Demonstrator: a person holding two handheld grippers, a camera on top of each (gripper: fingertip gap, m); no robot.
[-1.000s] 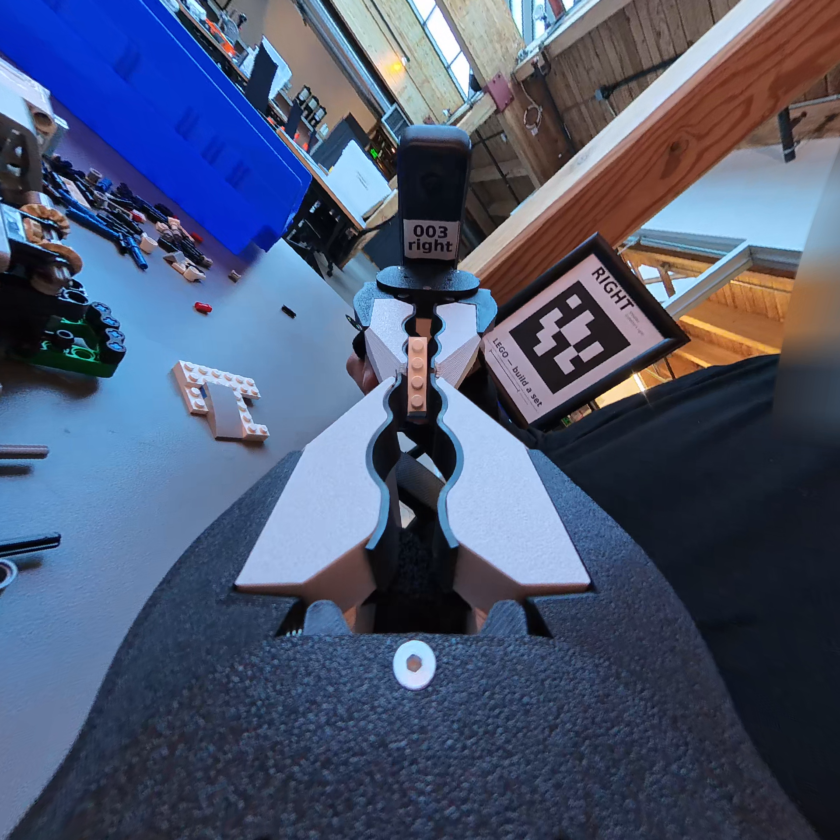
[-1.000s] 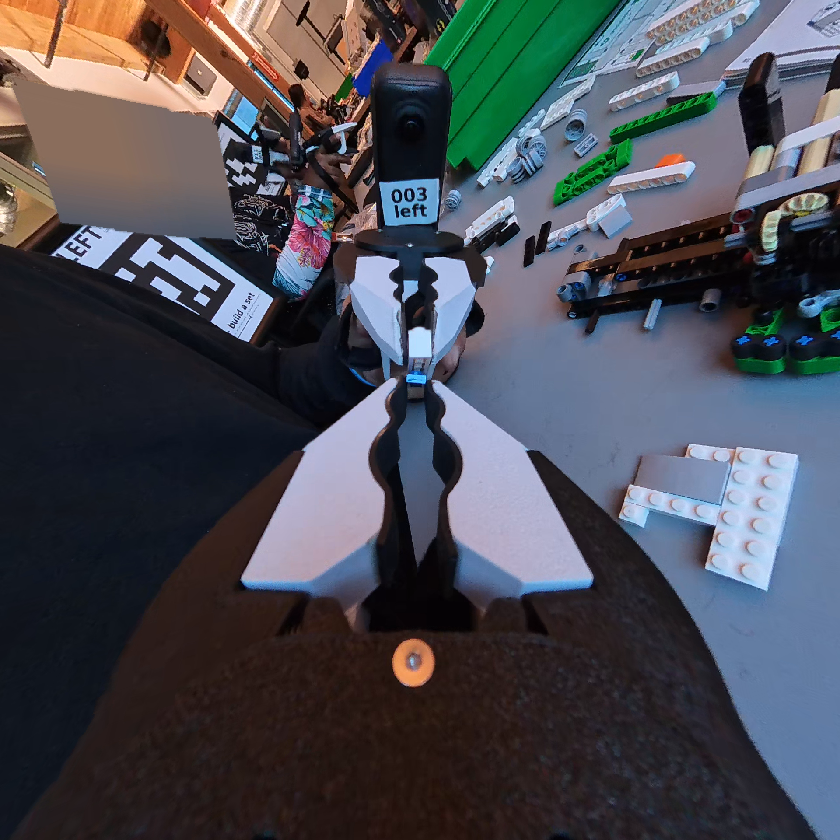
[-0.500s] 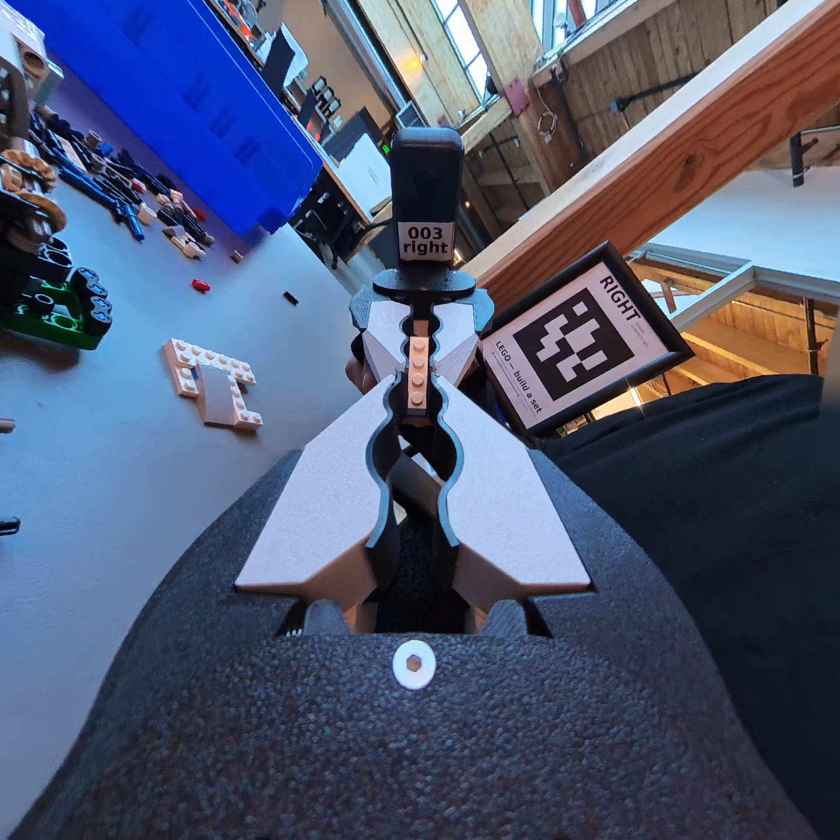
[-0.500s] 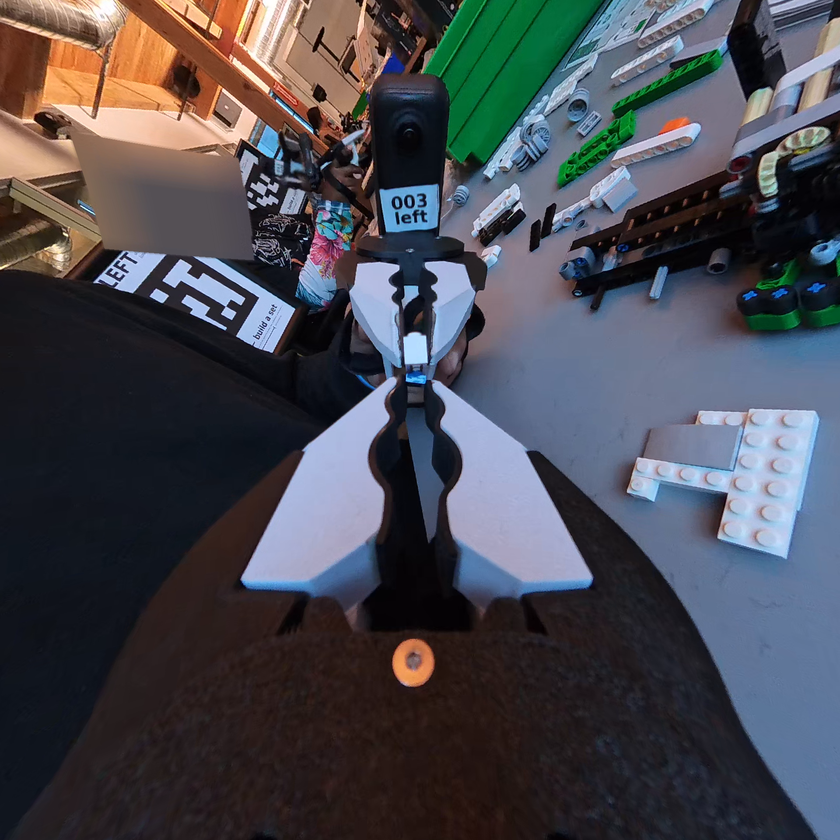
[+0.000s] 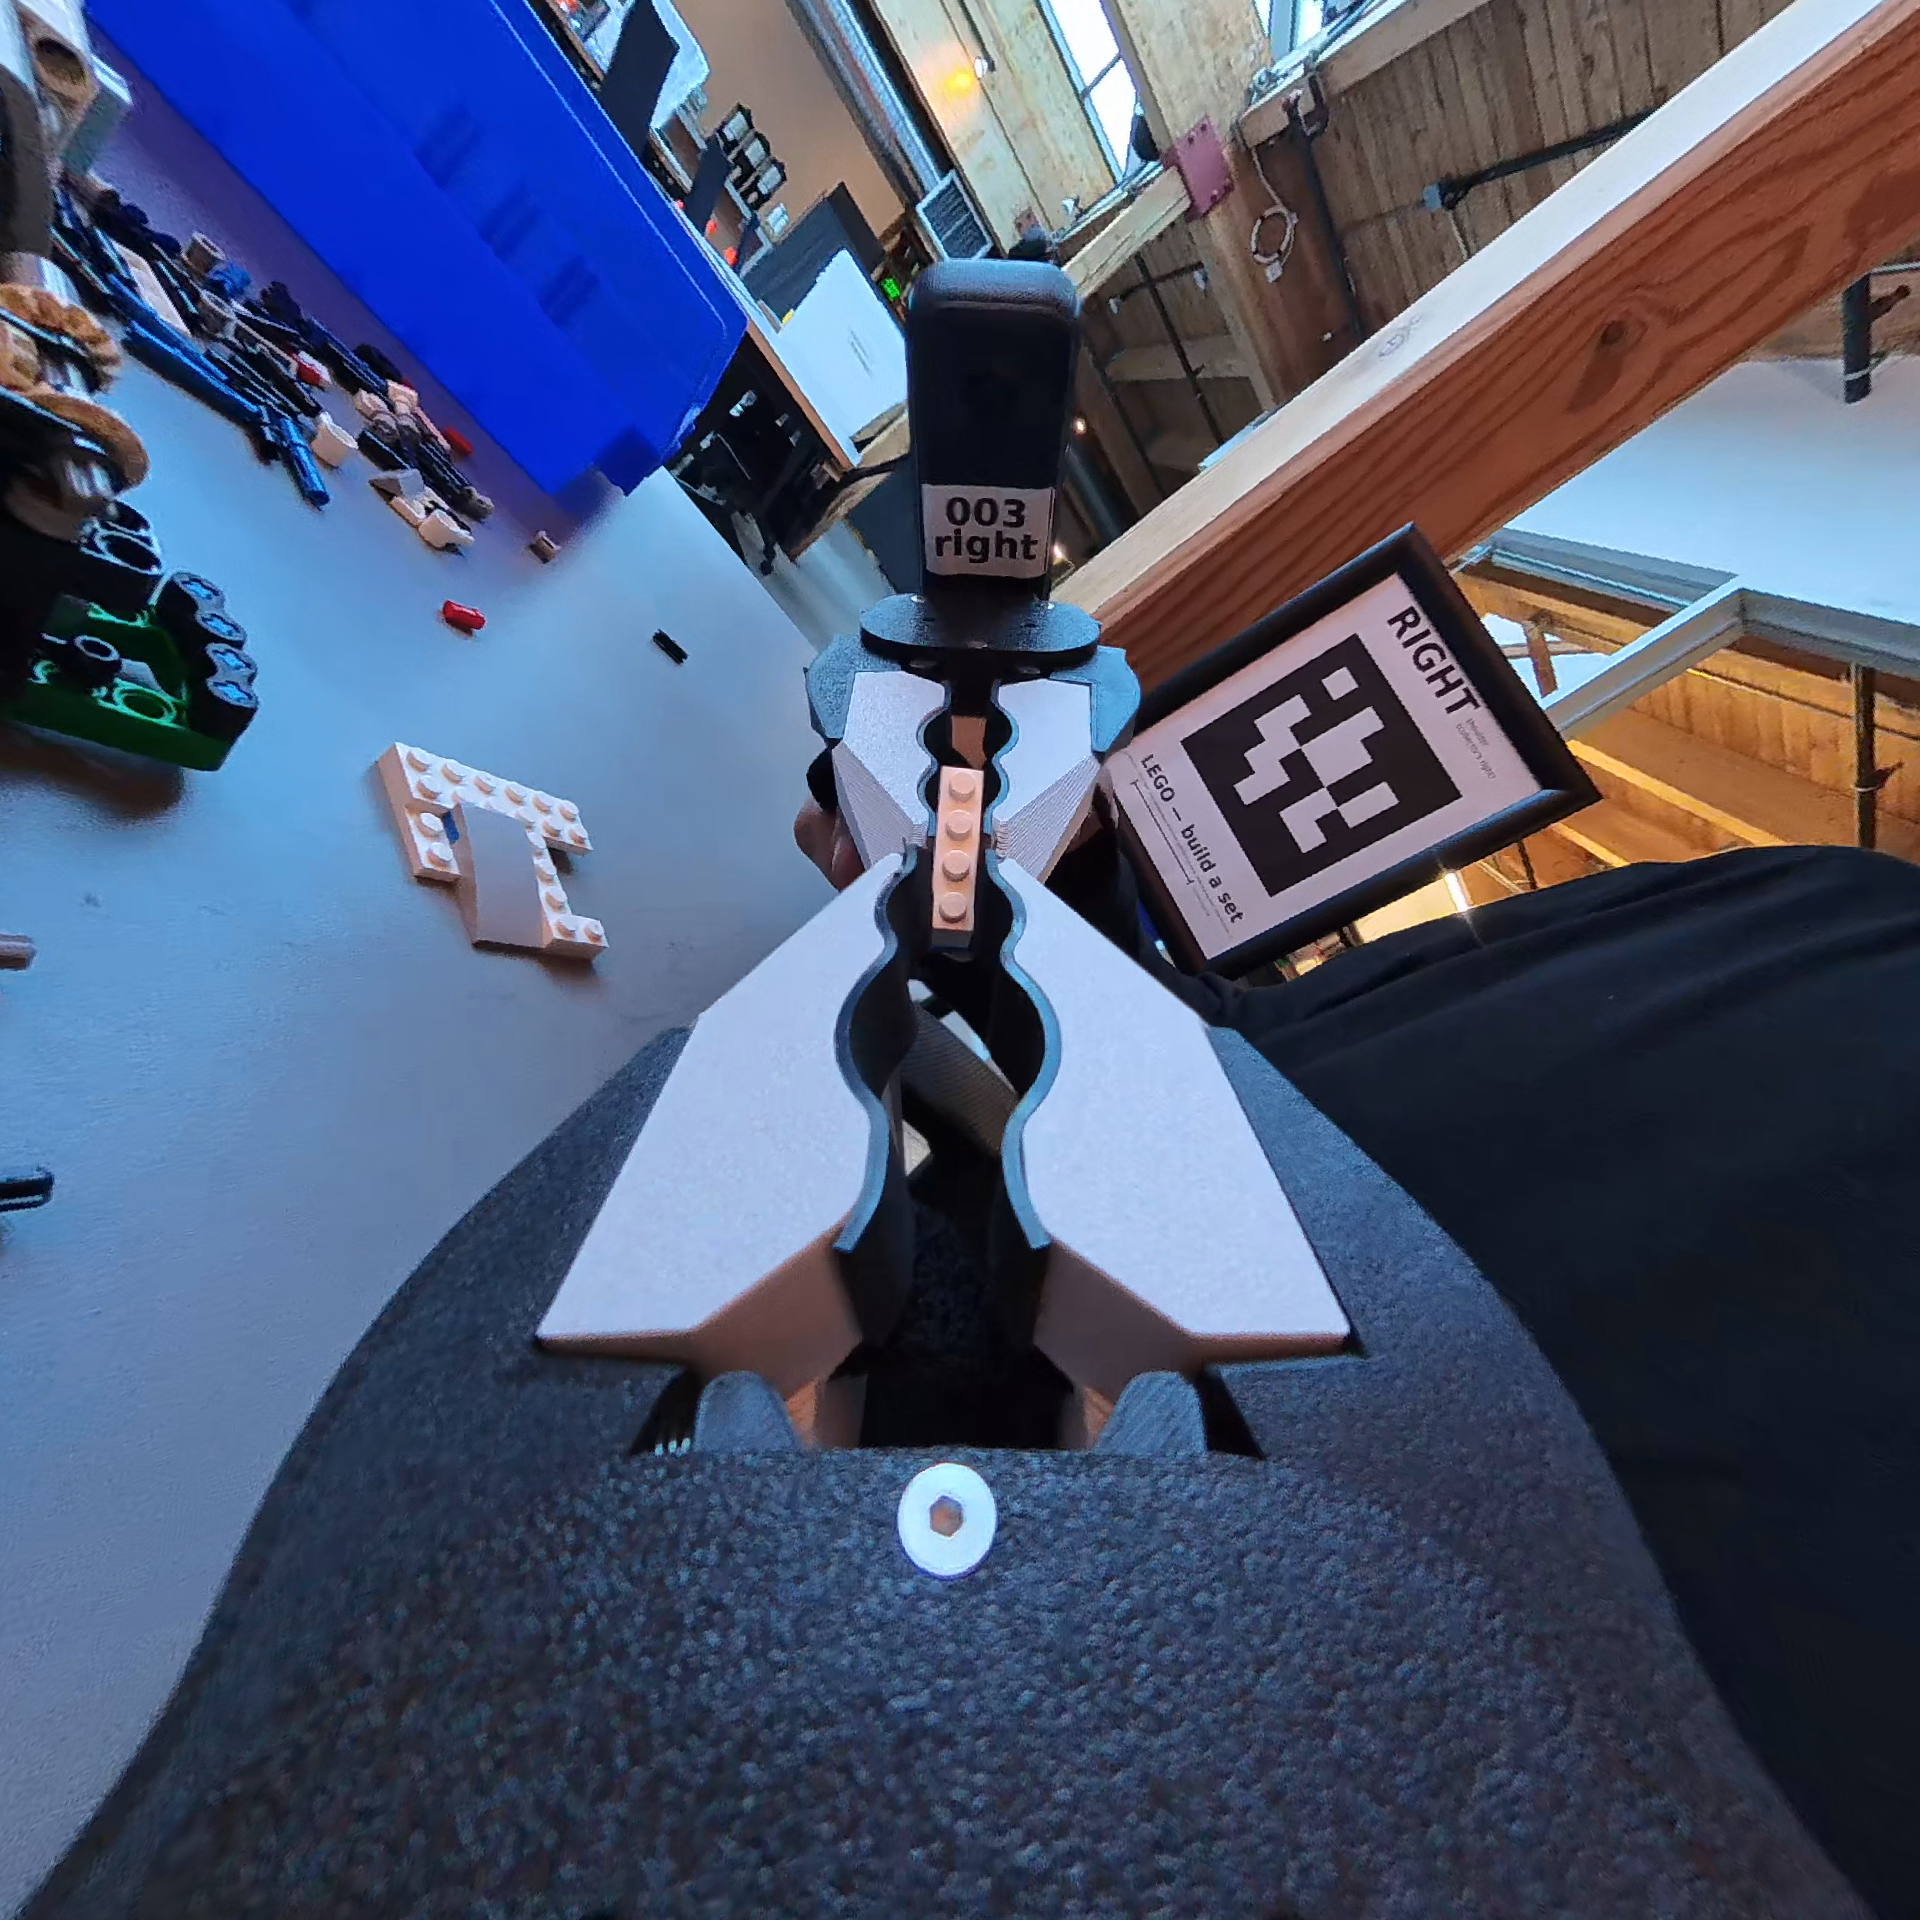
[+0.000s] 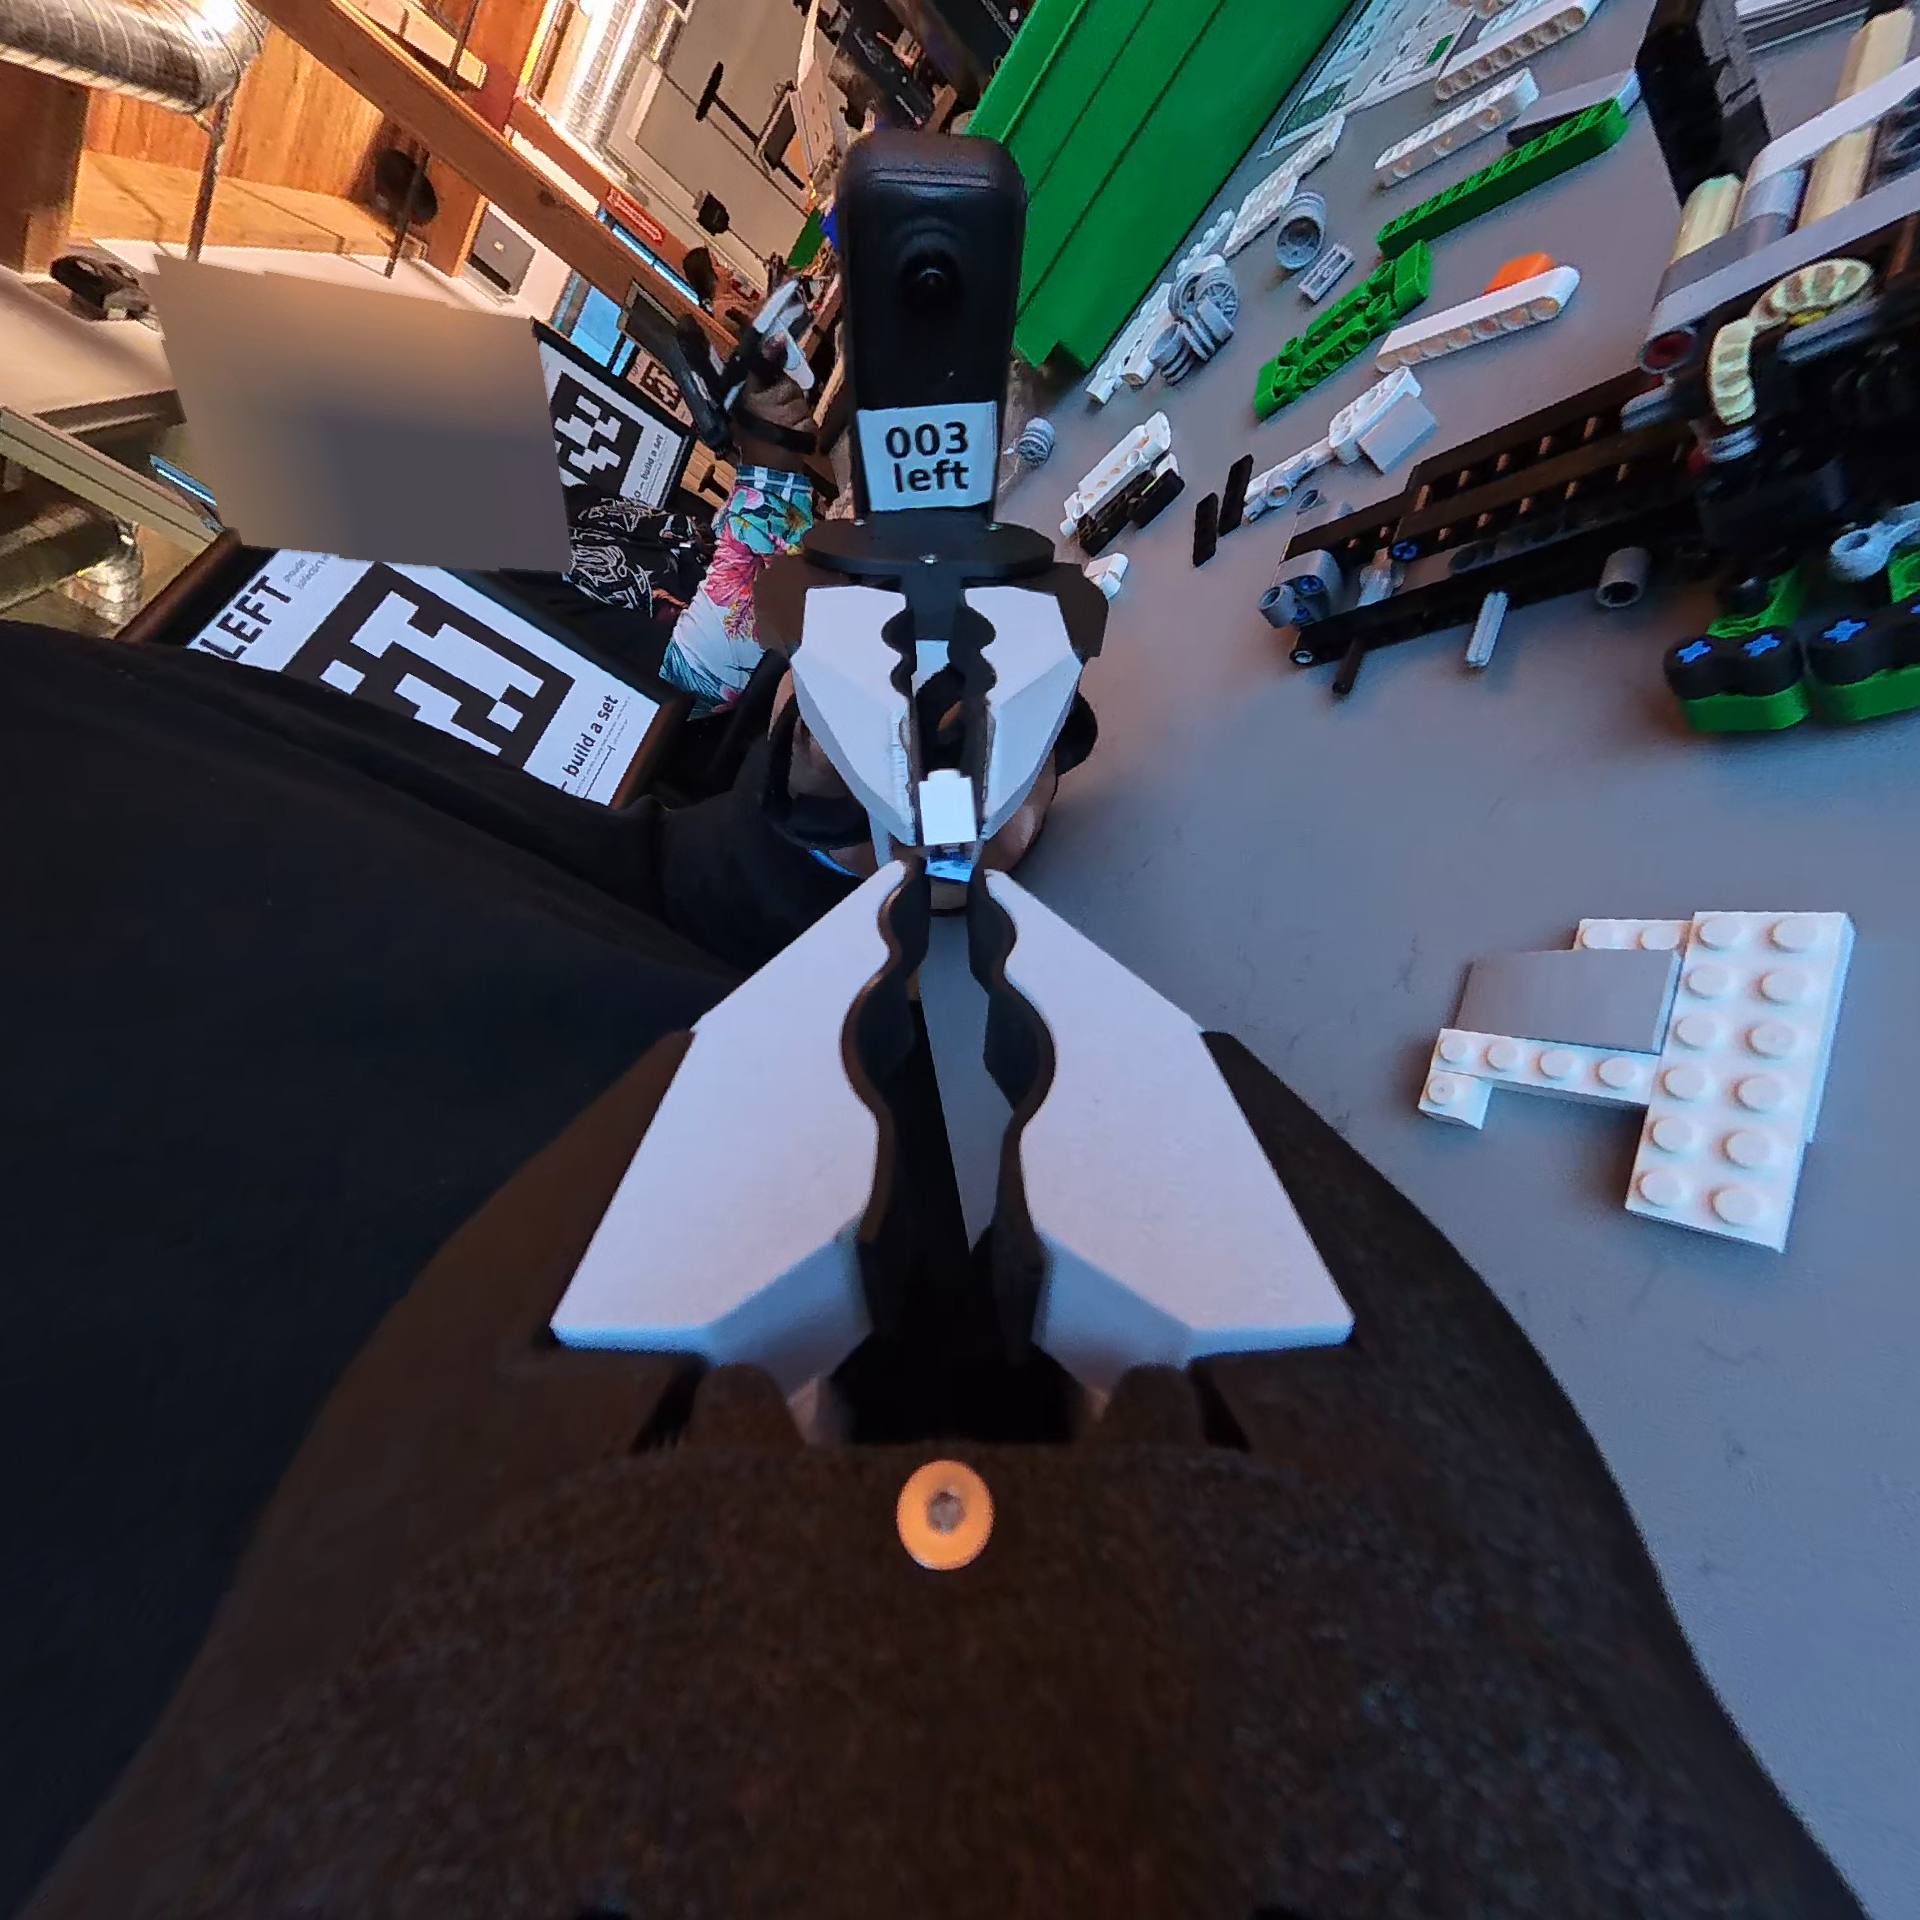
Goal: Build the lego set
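Note:
My two grippers meet tip to tip above the table edge. My left gripper (image 5: 954, 883) is shut on a white one-by-four plate (image 5: 957, 852), studs facing its camera. In the right wrist view the plate (image 6: 948, 810) shows end-on in the left gripper's jaws. My right gripper (image 6: 943, 883) is nearly closed on a small blue piece (image 6: 948, 864) that touches the plate. In the left wrist view the right gripper (image 5: 961, 821) sits just behind the plate and the blue piece is hidden.
A white plate assembly (image 5: 499, 852) (image 6: 1662, 1070) lies on the grey table. A black and green model (image 5: 114, 675) (image 6: 1766, 540), loose parts (image 6: 1351, 312), a blue bin (image 5: 416, 208) and a green bin (image 6: 1143, 135) stand farther off. Framed marker cards (image 5: 1330, 758) (image 6: 416, 665) rest on a person's black clothing. Less than 4 cm separates the two grippers' tips.
Both grippers have stayed tip to tip with the same grips. Both views have shifted slightly, so the table parts sit a little differently in frame.

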